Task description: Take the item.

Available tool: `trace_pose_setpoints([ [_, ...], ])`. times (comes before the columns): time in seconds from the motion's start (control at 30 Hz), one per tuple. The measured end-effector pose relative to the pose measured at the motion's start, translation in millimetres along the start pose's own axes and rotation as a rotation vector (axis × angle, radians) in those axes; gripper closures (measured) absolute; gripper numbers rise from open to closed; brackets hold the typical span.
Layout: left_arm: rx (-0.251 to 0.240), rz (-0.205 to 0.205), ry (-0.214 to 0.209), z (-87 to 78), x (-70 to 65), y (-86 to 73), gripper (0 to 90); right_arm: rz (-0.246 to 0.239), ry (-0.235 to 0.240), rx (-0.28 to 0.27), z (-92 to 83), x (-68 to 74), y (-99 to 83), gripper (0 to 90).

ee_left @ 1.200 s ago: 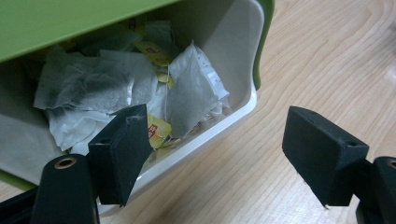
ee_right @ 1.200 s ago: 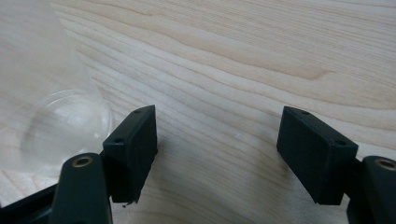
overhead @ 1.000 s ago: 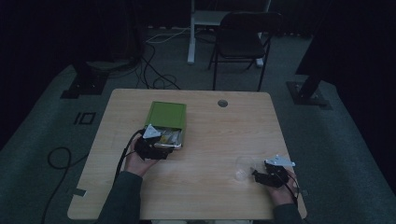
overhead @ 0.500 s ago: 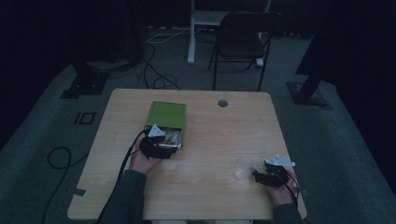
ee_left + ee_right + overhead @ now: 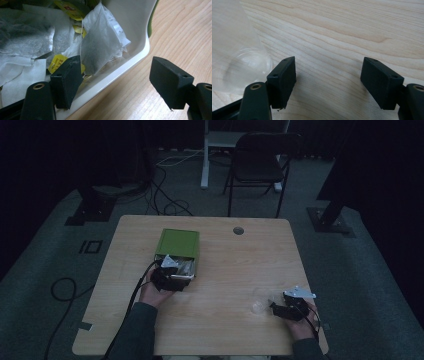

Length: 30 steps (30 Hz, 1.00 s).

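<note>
On the wooden table (image 5: 225,270), a green box (image 5: 178,243) lies left of centre, and a white inner tray (image 5: 183,268) slides out of its near end. The tray holds a loose heap of tea bags (image 5: 37,42), white mesh sachets with yellow paper tags. One pyramid-shaped tea bag (image 5: 101,40) stands propped against the tray's inner wall. The left gripper (image 5: 167,279), held in the person's left hand (image 5: 152,292), sits at the near end of the tray. In the left gripper view its jaws stand wide apart and straddle the tray's white rim (image 5: 117,72): one jaw is inside among the tea bags, just beside the pyramid bag, and the other is outside over bare wood. Nothing is caught between them. Near the table's right near corner, the right gripper (image 5: 287,309) rests in the person's right hand (image 5: 300,325), low over the tabletop. Its jaws are likewise spread, with only wood grain between them. A clear plastic cup (image 5: 244,67) sits just left of that gripper, its round rim beside one jaw. A dark chair (image 5: 262,165) stands on the floor beyond the table's far edge.
</note>
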<state>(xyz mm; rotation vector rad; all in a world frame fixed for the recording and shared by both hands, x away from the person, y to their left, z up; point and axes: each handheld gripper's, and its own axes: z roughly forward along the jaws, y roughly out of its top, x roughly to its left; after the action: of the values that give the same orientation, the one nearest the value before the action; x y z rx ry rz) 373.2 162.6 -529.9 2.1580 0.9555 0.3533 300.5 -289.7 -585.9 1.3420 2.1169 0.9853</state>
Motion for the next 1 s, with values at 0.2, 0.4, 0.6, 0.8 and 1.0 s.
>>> trace_pose_setpoints([
  [0.2, 0.014, 0.011, -0.001, -2.7, -3.3, -1.5, 27.2, 0.0, 0.0, 0.0, 0.0, 0.0, 0.0, 28.2],
  [0.4, 0.017, 0.016, 0.004, -6.7, -6.2, -4.8, 29.3, -0.001, 0.0, 0.0, 0.0, -0.1, 0.0, 28.2],
  [0.6, 0.014, 0.017, 0.005, -11.3, -7.5, -6.5, 34.7, -0.001, 0.0, 0.0, 0.0, -0.1, 0.0, 28.2],
  [0.8, 0.012, 0.021, 0.008, -17.2, -10.6, -8.8, 39.5, -0.001, 0.0, 0.0, 0.0, -0.1, 0.0, 28.2],
  [1.0, 0.012, 0.024, 0.005, -20.9, -13.6, -11.8, 42.5, -0.002, 0.0, 0.0, 0.0, -0.1, -0.1, 28.2],
])
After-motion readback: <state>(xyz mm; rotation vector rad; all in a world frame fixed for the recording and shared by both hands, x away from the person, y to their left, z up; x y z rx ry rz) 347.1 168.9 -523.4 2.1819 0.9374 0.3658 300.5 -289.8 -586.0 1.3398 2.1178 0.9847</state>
